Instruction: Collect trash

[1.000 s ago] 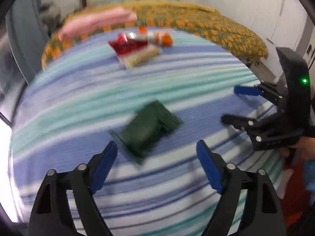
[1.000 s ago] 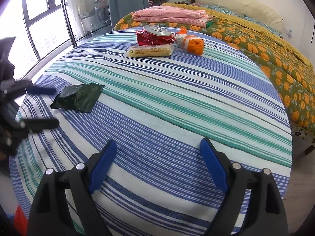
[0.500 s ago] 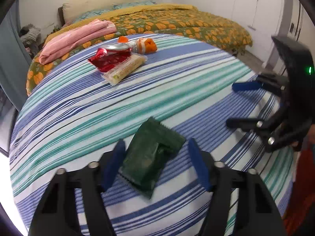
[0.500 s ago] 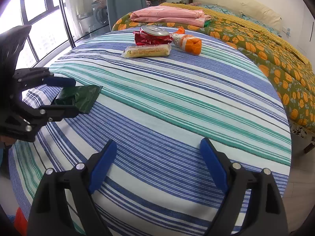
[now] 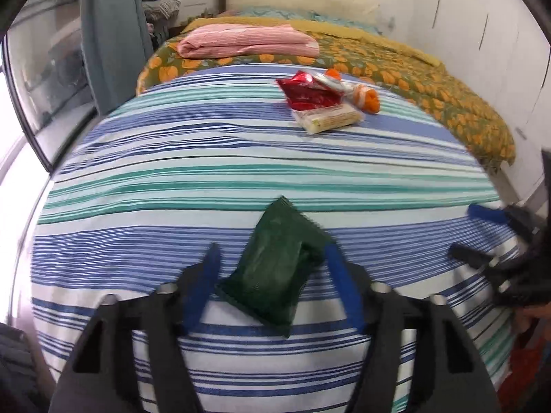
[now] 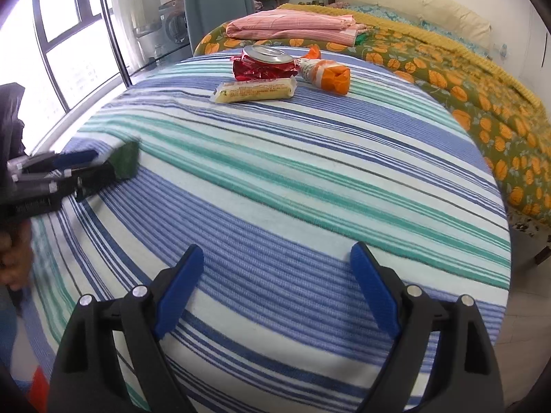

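Note:
A dark green wrapper (image 5: 279, 261) lies on the striped round tablecloth (image 5: 206, 158) between the blue pads of my left gripper (image 5: 272, 258), which is open and straddles it; the right pad touches the wrapper's edge. In the right wrist view the wrapper (image 6: 126, 160) pokes out past the left gripper (image 6: 74, 168) at the left. At the far side lie a red crushed can wrapper (image 6: 263, 63), a yellow snack pack (image 6: 256, 90) and an orange-and-white packet (image 6: 325, 72). My right gripper (image 6: 277, 287) is open and empty above the table's near part.
A bed with an orange-flowered cover (image 6: 465, 69) and folded pink cloth (image 6: 292, 25) stands behind the table. Windows (image 6: 58, 34) and a grey-blue curtain (image 6: 213, 3) are at the left. The right gripper (image 5: 496, 241) shows at the right edge of the left wrist view.
My left gripper has moved forward onto the green wrapper, its pads now on both sides of it and closer together. The right gripper has barely moved.

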Motion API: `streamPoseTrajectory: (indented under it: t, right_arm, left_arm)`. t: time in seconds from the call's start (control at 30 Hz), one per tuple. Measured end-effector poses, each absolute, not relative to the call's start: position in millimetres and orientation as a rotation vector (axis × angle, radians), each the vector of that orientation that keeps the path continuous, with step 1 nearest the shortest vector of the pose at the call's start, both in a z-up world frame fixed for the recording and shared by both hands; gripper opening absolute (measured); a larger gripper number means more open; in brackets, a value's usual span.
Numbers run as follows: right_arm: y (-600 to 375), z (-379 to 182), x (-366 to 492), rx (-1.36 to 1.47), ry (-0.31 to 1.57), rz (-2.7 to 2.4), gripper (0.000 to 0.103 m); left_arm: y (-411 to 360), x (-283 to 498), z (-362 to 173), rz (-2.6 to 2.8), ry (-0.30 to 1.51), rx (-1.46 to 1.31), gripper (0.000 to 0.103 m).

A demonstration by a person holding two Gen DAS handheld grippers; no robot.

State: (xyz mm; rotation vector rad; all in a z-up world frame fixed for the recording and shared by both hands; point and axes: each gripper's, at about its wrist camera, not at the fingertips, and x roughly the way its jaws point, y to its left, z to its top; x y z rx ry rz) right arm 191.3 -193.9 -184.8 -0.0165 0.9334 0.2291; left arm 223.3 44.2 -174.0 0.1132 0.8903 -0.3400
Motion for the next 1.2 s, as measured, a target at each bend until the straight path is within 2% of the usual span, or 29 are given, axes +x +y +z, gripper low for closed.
streamPoseTrajectory:
  t: [0.03,0.13,0.33,0.63,0.67,0.7,0.73,0.8,0.97,1.2]
  right_arm:
    - [-199,-181,198,-0.019,0.93,0.224,0.085]
    - [-215,-168,226,-0.069,0.895,0.168,0.085]
    - [-245,-163,323,-0.122,0.931,0.188,0.085]
    - [-217,-176,422,-0.217,0.954,0.223,0.082]
    - [-212,-178,427,-0.231,0.956,0.227,0.074]
    - [-209,-179,431,-0.235,0.963,0.244,0.055]
    - [-208,-178,434,-0.23,0.967,0.25,0.049]
    - [-212,-175,431,-0.19,0.959,0.257,0.044]
    - [-242,-165,396,-0.08,0.935,0.196,0.044]
    - [-259,-151,279,0.028,0.98,0.217,0.044]
  left_arm:
    - [43,223,-175,-0.328,0.892,0.133,0.077]
    - [41,226,-184,-0.311,0.932,0.164,0.08]
    - [40,230,-188,-0.309,0.953,0.168,0.097]
    - [39,232,-189,-0.319,0.959,0.156,0.097]
    - [39,232,-189,-0.319,0.959,0.155,0.097]
    - [39,232,-189,-0.319,0.959,0.155,0.097]
    - [38,232,-189,-0.319,0.959,0.155,0.098]
    - [38,232,-189,-0.318,0.959,0.154,0.098]
    - [39,232,-189,-0.319,0.959,0.155,0.097]
    - [39,232,-189,-0.319,0.959,0.155,0.098]
